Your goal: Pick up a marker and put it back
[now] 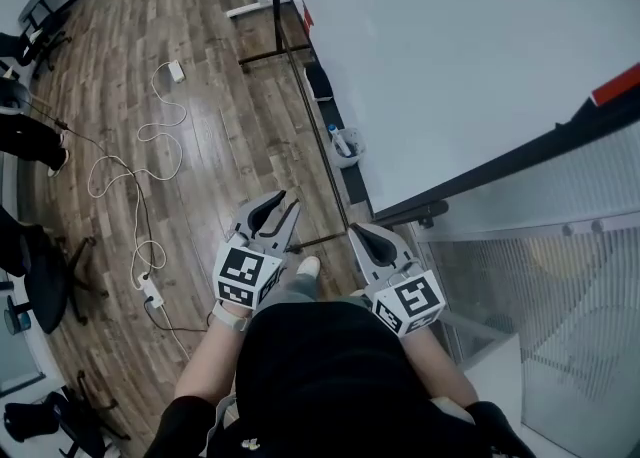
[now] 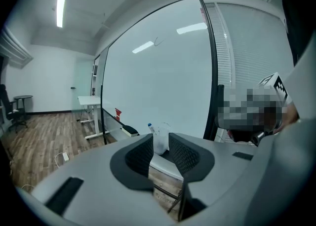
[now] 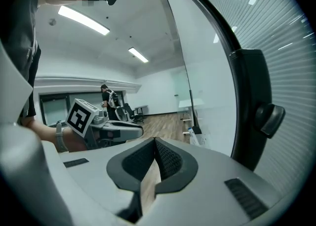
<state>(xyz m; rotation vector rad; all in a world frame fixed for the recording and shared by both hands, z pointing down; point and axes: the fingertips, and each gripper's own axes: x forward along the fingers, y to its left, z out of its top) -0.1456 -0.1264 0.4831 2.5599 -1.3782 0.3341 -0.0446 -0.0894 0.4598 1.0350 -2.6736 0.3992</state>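
A clear cup [image 1: 345,144] hangs on the whiteboard's [image 1: 450,56] lower rail, and a blue-capped marker [image 1: 333,132] stands in it. Both grippers hang in the air in front of my body, short of the board. My left gripper [image 1: 274,214] is open by a narrow gap and holds nothing. In the left gripper view the cup [image 2: 161,141] and the marker [image 2: 150,128] show through that gap, well beyond the left gripper [image 2: 160,153]. My right gripper [image 1: 372,243] is shut and empty, and its pads meet at the tip [image 3: 155,143]. The cup [image 3: 196,137] lies ahead to its right.
A black eraser [image 1: 320,81] and a red tag [image 1: 307,16] sit further along the rail. White cables and a power strip [image 1: 152,293] trail over the wooden floor at left, near office chairs [image 1: 45,281]. A glass wall with blinds [image 1: 560,246] adjoins the board at right.
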